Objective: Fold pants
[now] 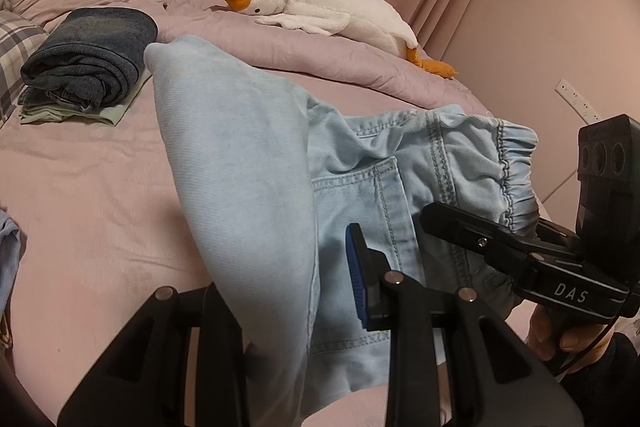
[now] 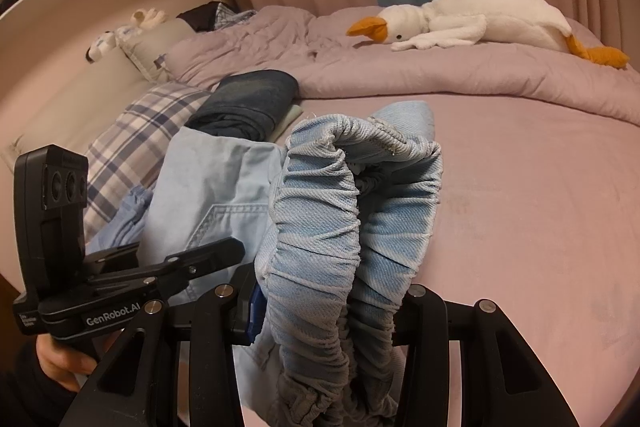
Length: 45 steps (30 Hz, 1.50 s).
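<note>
Light blue denim pants [image 1: 240, 163] hang in a bunch over the pink bed sheet [image 1: 80, 187], back pocket [image 1: 360, 195] showing. In the left wrist view my left gripper [image 1: 284, 267] is shut on a fold of a pant leg, the blue pad [image 1: 356, 279] pressing the cloth. My right gripper [image 1: 430, 213] comes in from the right and clamps the pants by the elastic waistband [image 1: 516, 171]. In the right wrist view the right gripper [image 2: 336, 295] is shut on the gathered waistband [image 2: 320, 227], and the left gripper [image 2: 234, 247] grips the cloth at the left. A hand [image 2: 60, 359] holds its handle.
A stack of folded dark jeans [image 1: 88, 59] lies on a pale green garment at the back left, beside a plaid pillow [image 2: 136, 139]. A white plush goose [image 1: 320, 7] rests on the rumpled duvet [image 2: 440, 79]. Another blue garment [image 1: 8, 251] lies at the left edge. Curtains hang behind.
</note>
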Available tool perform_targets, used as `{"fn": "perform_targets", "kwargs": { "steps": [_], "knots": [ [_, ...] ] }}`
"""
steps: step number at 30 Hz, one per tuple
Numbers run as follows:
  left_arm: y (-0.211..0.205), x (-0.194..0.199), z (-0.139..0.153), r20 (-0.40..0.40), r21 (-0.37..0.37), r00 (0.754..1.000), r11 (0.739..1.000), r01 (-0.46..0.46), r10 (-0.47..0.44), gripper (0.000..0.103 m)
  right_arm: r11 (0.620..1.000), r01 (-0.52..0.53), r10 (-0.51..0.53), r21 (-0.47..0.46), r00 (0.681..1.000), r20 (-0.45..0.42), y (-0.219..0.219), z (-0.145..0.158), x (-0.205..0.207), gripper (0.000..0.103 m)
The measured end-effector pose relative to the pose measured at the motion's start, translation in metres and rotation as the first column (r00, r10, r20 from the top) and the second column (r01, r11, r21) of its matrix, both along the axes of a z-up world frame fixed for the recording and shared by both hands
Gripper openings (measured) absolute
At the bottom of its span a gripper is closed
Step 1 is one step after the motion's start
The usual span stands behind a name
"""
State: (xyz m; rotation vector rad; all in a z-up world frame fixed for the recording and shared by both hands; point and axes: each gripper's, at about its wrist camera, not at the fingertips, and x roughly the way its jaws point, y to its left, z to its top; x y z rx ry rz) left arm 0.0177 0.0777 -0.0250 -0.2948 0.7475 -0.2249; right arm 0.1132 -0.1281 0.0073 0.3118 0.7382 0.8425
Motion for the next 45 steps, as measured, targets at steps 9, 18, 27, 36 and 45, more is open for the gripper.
{"fn": "perform_targets", "kwargs": {
  "steps": [9, 18, 27, 36, 45],
  "knots": [
    [0.003, 0.011, -0.004, -0.005, 0.012, 1.0, 1.0, -0.004, 0.004, 0.028, 1.0, 0.0, 0.0, -0.007, 1.0, 0.0, 0.007, -0.001, 0.008, 0.046],
    [0.007, 0.023, -0.007, -0.01, 0.021, 1.0, 1.0, -0.005, 0.005, 0.028, 1.0, 0.0, 0.0, -0.008, 1.0, -0.005, 0.011, -0.002, 0.013, 0.046],
    [0.009, 0.034, -0.01, -0.016, 0.032, 1.0, 0.999, -0.005, 0.005, 0.028, 1.0, 0.0, 0.0, -0.008, 1.0, -0.005, 0.011, -0.002, 0.012, 0.046],
    [0.01, 0.046, -0.014, -0.022, 0.045, 1.0, 0.999, -0.004, 0.005, 0.028, 1.0, -0.002, 0.001, -0.01, 1.0, -0.008, 0.014, -0.004, 0.015, 0.046],
    [0.013, 0.058, -0.02, -0.037, 0.05, 0.999, 0.999, -0.001, 0.003, 0.028, 1.0, 0.001, -0.002, -0.013, 1.0, -0.021, 0.021, -0.009, 0.023, 0.046]
  ]
}}
